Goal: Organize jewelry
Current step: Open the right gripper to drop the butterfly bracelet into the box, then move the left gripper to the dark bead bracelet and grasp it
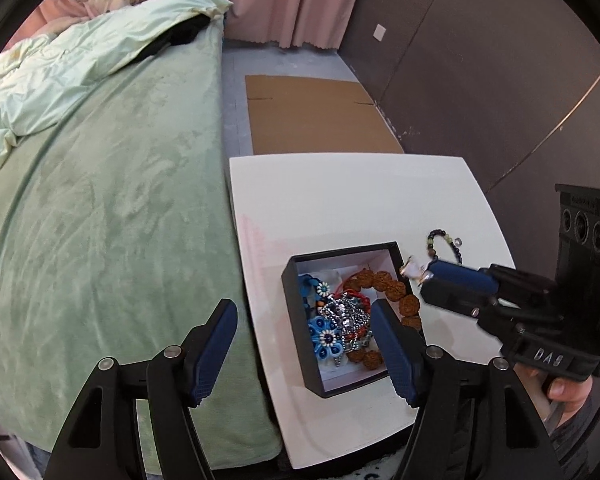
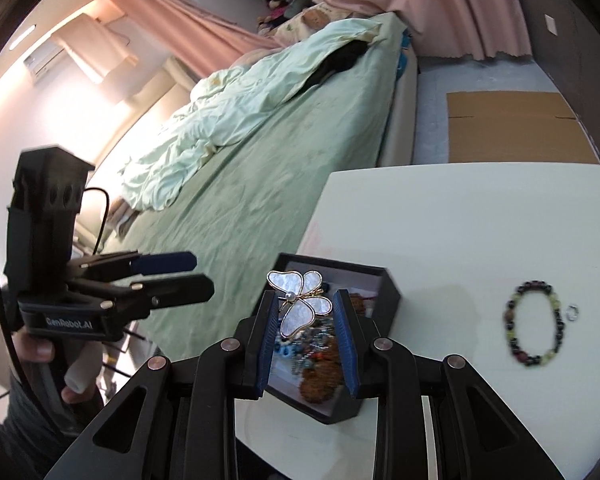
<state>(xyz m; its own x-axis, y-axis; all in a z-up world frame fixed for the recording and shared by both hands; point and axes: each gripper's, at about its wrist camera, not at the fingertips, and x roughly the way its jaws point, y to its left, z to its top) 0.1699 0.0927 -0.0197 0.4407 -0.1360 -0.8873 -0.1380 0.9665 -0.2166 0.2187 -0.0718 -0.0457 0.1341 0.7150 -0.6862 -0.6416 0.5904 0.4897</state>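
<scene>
The worktop (image 1: 340, 192) stands just beside the bed (image 1: 112, 216), with flattened cardboard (image 1: 316, 116) on the floor behind it. On the worktop sits an open box (image 1: 300, 344) holding a heap of jewelry (image 1: 340, 316). Right of the box lie a bead bracelet (image 2: 534, 322) and, beside that, a small ring (image 2: 572, 313).

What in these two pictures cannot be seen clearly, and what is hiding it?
- Near right corner of the black box, left wrist view: covered by a left gripper finger.
- Box contents, right wrist view: largely behind the right gripper and its butterfly brooch.
- Brooch, left wrist view: mostly hidden between the pads.
- Small ring beside the bead bracelet: too small and blurred for detail.
</scene>
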